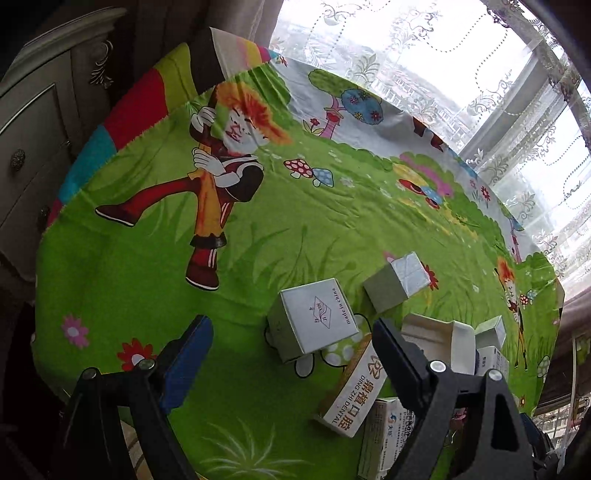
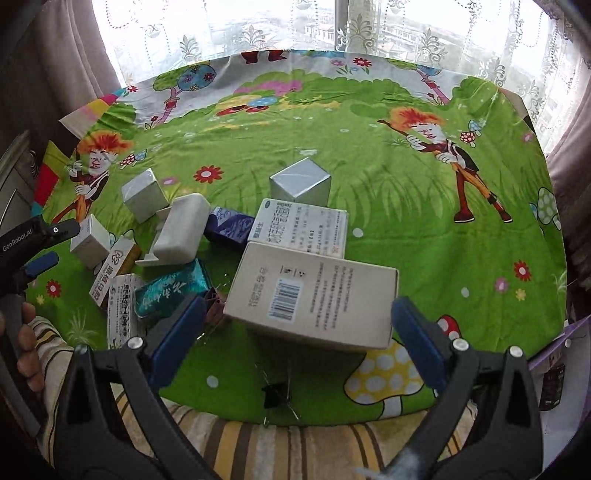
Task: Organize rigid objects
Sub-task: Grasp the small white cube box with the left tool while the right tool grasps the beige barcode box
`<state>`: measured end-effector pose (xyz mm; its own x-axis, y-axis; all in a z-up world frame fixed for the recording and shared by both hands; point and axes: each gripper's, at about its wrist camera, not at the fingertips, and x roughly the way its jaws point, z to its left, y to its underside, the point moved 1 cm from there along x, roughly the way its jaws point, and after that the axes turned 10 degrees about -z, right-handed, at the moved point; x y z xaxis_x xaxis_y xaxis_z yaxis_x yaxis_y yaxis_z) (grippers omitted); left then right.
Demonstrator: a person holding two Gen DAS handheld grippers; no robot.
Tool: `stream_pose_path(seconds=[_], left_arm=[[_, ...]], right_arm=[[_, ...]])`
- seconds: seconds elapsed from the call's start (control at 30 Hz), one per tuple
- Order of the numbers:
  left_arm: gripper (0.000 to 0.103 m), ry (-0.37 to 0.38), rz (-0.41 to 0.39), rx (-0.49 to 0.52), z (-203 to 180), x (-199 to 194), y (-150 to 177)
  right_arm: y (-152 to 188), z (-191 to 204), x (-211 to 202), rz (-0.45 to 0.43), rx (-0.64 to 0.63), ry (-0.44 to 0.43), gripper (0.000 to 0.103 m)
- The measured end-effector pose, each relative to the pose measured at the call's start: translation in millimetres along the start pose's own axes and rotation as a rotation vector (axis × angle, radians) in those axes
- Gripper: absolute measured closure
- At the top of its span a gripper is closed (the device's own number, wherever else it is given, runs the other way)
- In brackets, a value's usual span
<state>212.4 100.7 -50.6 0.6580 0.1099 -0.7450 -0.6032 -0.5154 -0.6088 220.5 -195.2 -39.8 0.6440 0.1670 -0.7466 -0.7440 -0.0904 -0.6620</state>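
Green cartoon-print cloth (image 2: 369,192) covers the tabletop, which stands before a lace-curtained window (image 2: 258,26). Scattered boxes lie on the cloth, clustered toward the near edge. Largest is a beige carton with a barcode (image 2: 314,299), lying flat and overlapping a white printed box (image 2: 306,229) behind it. A silver cube (image 2: 301,184) stands upright just beyond those. To their left lies a cream plastic case (image 2: 181,232), then a grey box (image 2: 142,194), a teal foil packet (image 2: 170,291), a small white cube (image 1: 314,317) and a long dental box (image 1: 354,391) beside it. The right hand-held gripper (image 2: 295,347) hovers with its jaws wide apart, the beige carton's near edge between the blue pads, not pressed. The left hand-held gripper (image 1: 291,354) is likewise spread wide, empty, with the white cube just beyond its fingers (image 1: 192,354).
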Motion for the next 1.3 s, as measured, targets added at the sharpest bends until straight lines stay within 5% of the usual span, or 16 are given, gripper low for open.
stream_pose_path(seconds=[0.27,0.43,0.97,1.3], left_arm=[[0.015,-0.05,0.032,0.031,-18,18,-3],[0.05,-0.05,0.077,0.034,-17,29,1],[0.057,0.039,0.028,0.031,-21,6,11],[0.058,0.105,-0.002,0.065,-36,-12,21]], right_arm=[[-5,3,6,0.007,0.015,0.003,0.002],[-5,7,9,0.008,-0.002,0.017,0.002],[-4,-11,0,-0.009,0.11,0.043,0.0],[3,-11,24,0.099,0.115,0.026,0.0]])
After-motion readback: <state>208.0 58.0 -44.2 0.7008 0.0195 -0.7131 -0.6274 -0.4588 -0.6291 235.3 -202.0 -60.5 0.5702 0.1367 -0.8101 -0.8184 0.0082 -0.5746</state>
